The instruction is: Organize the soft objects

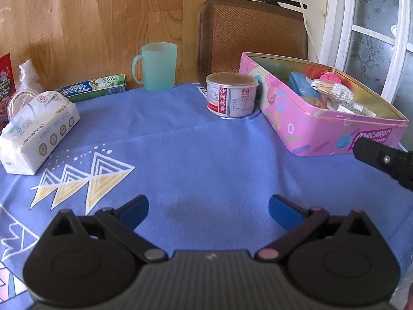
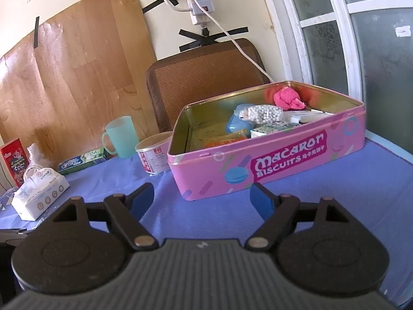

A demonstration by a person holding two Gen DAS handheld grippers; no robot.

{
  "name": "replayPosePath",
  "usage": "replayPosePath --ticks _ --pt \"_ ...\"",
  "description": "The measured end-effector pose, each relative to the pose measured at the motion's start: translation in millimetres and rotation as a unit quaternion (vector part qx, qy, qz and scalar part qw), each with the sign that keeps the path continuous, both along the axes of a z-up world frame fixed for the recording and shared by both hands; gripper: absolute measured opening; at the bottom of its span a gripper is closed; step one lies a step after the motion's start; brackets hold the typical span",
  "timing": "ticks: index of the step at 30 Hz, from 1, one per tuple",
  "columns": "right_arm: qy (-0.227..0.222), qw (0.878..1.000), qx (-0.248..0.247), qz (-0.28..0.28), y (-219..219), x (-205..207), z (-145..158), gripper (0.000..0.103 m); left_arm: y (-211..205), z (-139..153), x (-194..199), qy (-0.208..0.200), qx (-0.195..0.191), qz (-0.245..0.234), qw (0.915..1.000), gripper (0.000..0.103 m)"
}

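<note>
A white soft pack of tissues point(image 1: 38, 131) with printed round emblems, its top wrapper crumpled, lies at the left edge of the blue patterned tablecloth point(image 1: 201, 155), well apart from the open pink rectangular macaron biscuit tin point(image 2: 271, 155) on the right. The left gripper point(image 1: 208, 208) and right gripper point(image 2: 202, 199) both hover over bare cloth, jaws spread wide, holding nothing

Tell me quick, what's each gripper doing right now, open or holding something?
Left gripper: open, holding nothing.
Right gripper: open, holding nothing.
</note>
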State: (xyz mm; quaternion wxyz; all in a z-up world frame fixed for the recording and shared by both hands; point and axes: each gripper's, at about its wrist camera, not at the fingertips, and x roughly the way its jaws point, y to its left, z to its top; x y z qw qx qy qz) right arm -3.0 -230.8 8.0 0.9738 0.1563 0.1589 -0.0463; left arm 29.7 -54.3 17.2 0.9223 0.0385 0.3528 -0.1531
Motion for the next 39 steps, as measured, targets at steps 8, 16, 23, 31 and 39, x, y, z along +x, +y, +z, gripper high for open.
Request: replayPosePath --ticks 8,16,23,31,39 --pt "-0.005 1.000 -0.001 0.000 2 -2 1 0.083 -2 4 -4 -0.005 0.004 -0.002 1.0000 0.103" --pt "-0.006 1.000 -0.002 0.003 4 -5 0 0.083 1 8 -10 -0.020 0.011 0.007 0.9997 0.103" --pt "-0.014 1.000 -0.012 0.007 8 -8 3 0.083 9 12 -9 -0.026 0.005 0.021 0.9995 0.103" --pt "-0.013 1.000 -0.016 0.013 14 -8 3 0.083 13 15 -11 -0.043 0.019 0.037 0.9982 0.103" --pt "-0.016 1.000 -0.018 0.014 18 -8 4 0.083 11 16 -14 -0.050 0.025 0.036 0.9978 0.103"
